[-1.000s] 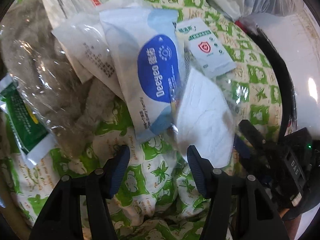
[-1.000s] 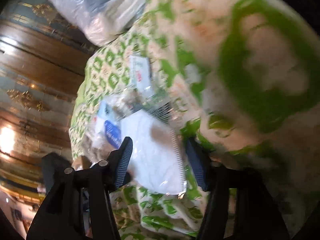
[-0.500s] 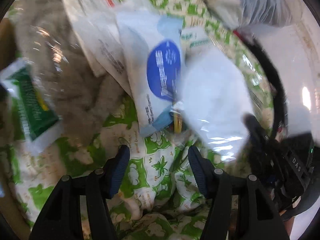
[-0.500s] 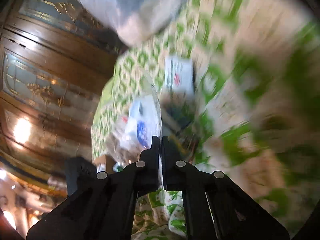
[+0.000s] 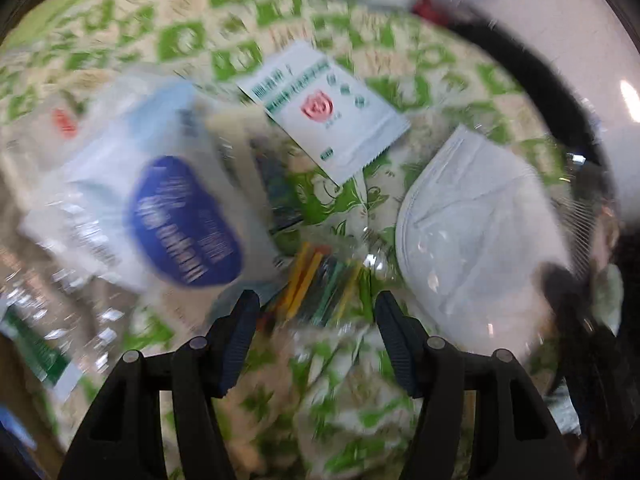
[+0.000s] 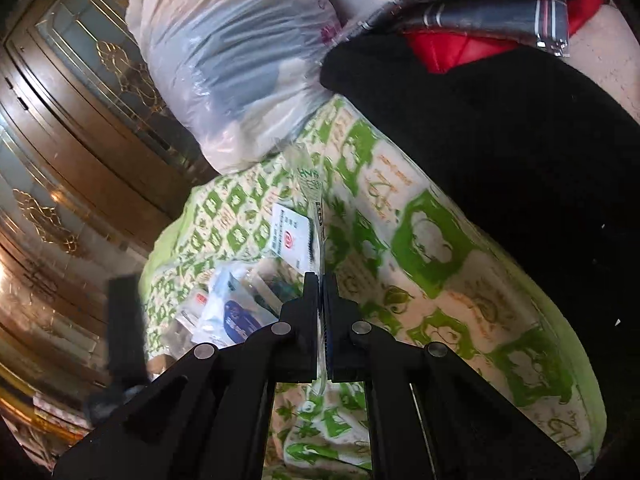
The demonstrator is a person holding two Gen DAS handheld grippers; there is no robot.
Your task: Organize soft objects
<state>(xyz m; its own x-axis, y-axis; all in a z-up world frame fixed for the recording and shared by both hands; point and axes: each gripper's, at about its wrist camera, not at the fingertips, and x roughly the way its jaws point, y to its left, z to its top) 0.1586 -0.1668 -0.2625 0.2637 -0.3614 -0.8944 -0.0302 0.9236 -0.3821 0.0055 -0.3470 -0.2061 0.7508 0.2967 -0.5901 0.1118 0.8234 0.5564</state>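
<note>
On the green-and-white quilt lie a blue-labelled white pack, a white sachet with a red shield and a clear packet of coloured sticks. My left gripper hovers over that packet; its jaws are closing slightly, wide apart, and the pads touch nothing. A white face mask in a clear bag hangs off the quilt at the right. My right gripper is shut on this bag, which shows edge-on above the fingers.
A bulging plastic bag of clothes and a black fabric mass lie at the quilt's far end. A wooden cabinet with glass doors stands to the left. A green packet and crinkled plastic lie at lower left.
My right gripper closed on the bagged mask and lifted it off the quilt. My left gripper moved across the pile, and the coloured-stick packet now lies between its fingers.
</note>
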